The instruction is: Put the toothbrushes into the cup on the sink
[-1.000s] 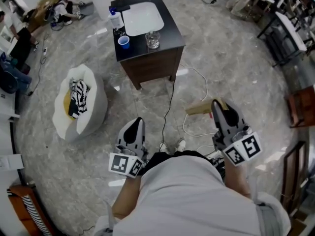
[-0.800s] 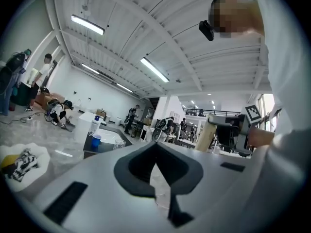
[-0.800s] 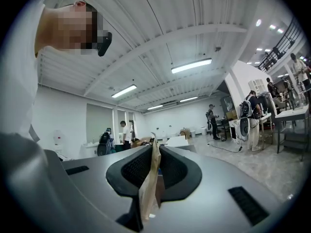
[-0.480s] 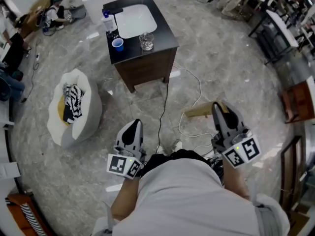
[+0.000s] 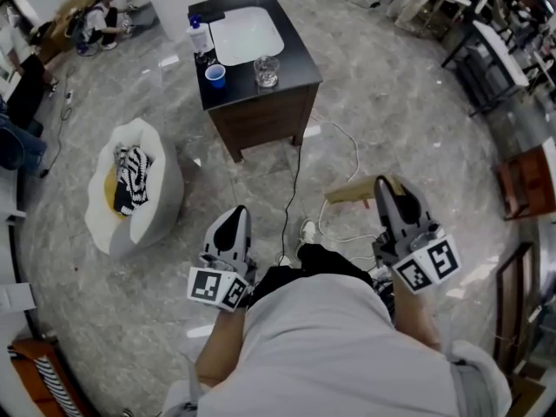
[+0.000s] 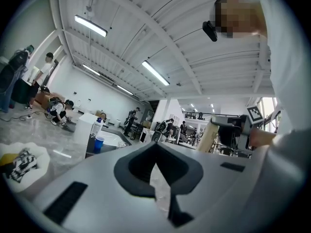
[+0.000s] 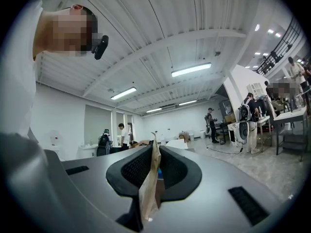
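floor — grey marble | ceiling — white, strip lights | walls white | beanbag left

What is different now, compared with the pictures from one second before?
Only the person's white shoe has stepped forward, toward the sink cabinet. Nothing was taken or released. The left gripper and the right gripper hang where they were, the right one shut on its brown paper packet. The blue cup is untouched.

You're facing a dark brown cabinet with a black top and a white sink. On it you have a blue cup and a clear glass. Your floor is mottled grey. The white beanbag carries black-and-white striped cloth. Your right gripper is grey, its marker cube patterned in black-and-white squares; the packet is tan. Your shirt is white.
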`<state>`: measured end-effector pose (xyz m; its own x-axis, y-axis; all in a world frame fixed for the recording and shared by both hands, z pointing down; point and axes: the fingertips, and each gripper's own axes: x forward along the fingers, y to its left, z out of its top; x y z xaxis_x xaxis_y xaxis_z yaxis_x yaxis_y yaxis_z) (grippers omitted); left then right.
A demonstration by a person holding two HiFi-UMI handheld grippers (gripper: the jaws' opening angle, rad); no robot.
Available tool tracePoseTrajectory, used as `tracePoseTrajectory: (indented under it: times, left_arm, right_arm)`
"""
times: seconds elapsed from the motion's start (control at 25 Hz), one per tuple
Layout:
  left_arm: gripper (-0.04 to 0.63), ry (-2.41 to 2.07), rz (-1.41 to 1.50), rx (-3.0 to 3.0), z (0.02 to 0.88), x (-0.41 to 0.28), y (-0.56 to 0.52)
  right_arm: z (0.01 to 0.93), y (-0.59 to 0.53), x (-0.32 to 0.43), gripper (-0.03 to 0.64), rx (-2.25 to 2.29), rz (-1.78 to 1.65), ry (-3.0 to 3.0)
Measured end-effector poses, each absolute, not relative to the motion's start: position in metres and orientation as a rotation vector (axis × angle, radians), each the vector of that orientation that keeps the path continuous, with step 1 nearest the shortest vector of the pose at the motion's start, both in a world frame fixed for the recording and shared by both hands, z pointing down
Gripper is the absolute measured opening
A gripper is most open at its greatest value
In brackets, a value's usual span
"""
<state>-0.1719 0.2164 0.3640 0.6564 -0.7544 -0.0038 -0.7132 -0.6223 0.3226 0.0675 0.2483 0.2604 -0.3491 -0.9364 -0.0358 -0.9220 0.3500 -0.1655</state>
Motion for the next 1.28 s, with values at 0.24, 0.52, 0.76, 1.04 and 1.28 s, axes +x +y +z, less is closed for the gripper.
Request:
tracePoseTrajectory:
  times: [0.24, 0.52, 0.76, 1.04, 1.28]
  left_arm:
    - [0.003, -1.194, -0.197, 2.573, 0.367, -0.179, 0.212]
    - [0.003, -1.227, -0.208, 2.562, 0.367, -0.176, 0.197]
    - [0.003, -1.259, -0.183, 2.566, 0.372, -0.172, 0.193]
    - [0.003, -1.231, -0.132, 2.536, 0.383, -0.145, 0.15]
    - [0.003, -1.225, -0.108, 2.54, 0.381, -0.12, 0.105]
  right_arm:
    - [0.264, 0.239, 0.061, 0.064, -1.687, -0.188, 2.485]
    - [0.268, 0.221, 0.068, 0.064, -1.654, -0.199, 2.487]
    - [0.272, 0.209, 0.076, 0.064, -1.62, -0.201, 2.491]
    - [0.289, 0.162, 0.092, 0.064, -1.607, -0.298, 2.498]
    - [0.29, 0.118, 0.116, 0.064, -1.596, -0.313, 2.496]
